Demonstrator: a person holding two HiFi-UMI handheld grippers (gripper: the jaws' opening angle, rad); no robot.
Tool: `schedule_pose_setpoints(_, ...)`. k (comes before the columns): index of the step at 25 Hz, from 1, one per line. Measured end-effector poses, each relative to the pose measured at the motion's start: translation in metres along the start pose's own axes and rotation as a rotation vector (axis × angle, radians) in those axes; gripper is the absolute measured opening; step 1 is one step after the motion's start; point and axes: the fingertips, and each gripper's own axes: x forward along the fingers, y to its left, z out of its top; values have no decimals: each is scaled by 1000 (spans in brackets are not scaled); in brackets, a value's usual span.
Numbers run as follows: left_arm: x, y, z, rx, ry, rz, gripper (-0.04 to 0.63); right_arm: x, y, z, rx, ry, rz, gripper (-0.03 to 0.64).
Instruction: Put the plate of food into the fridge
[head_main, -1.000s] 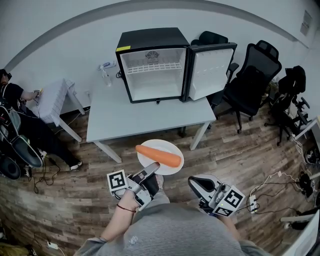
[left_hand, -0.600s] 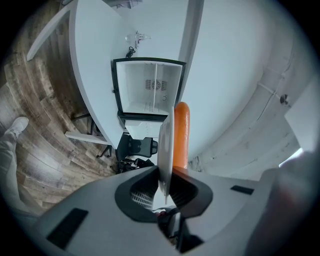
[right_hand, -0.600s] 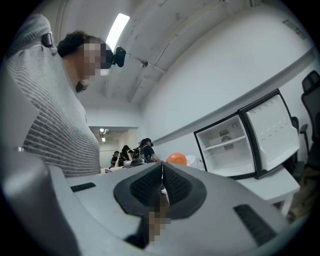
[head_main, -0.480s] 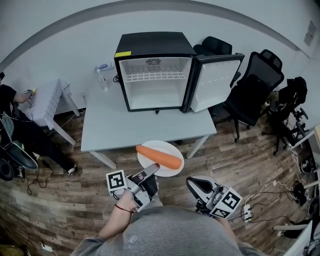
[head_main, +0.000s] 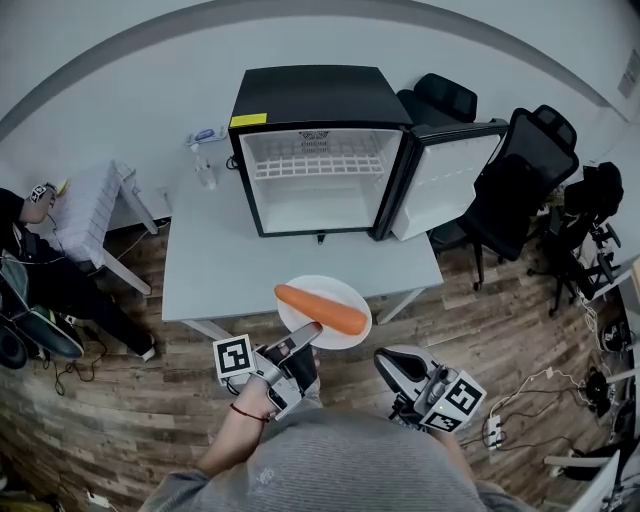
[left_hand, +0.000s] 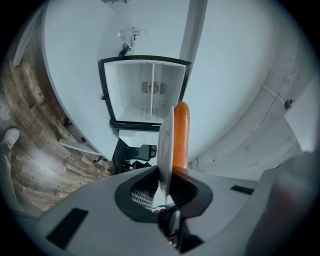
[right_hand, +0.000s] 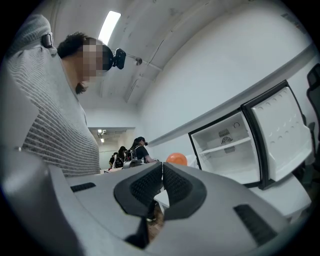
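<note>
A white plate (head_main: 349, 334) with a long orange carrot (head_main: 320, 309) on it hangs level over the front edge of the grey table (head_main: 225, 265). My left gripper (head_main: 306, 336) is shut on the plate's near rim. In the left gripper view the plate (left_hand: 166, 142) stands edge-on between the jaws, the carrot (left_hand: 181, 132) beside it. The black mini fridge (head_main: 318, 150) stands on the table ahead, its door (head_main: 450, 182) swung open to the right and its white inside bare. My right gripper (head_main: 396, 364) hovers low on the right, shut on nothing.
A clear bottle (head_main: 206, 168) stands at the table's back left. Black office chairs (head_main: 525, 175) crowd the right side behind the fridge door. A person (head_main: 30, 250) sits at the far left by a small white table (head_main: 95, 205). Wood floor lies beneath me.
The table and fridge have drawn nearer in the head view. The plate with the carrot now reaches over the table's front edge. Both grippers keep their hold and stance.
</note>
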Motion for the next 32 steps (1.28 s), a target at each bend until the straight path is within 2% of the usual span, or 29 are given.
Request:
schedule_pose_setpoints(17,28,3,107,-8,1,23,49,94,-62,10,-26,-2,7,14)
schedule_pose_setpoints(25,37,6,126,-16,6,26,49,106,-78,6,-11,19,2,14)
schedule_pose_setpoints(32,50,6,129,-12,-15,27,49,112,-92,13,-14,39,40,14)
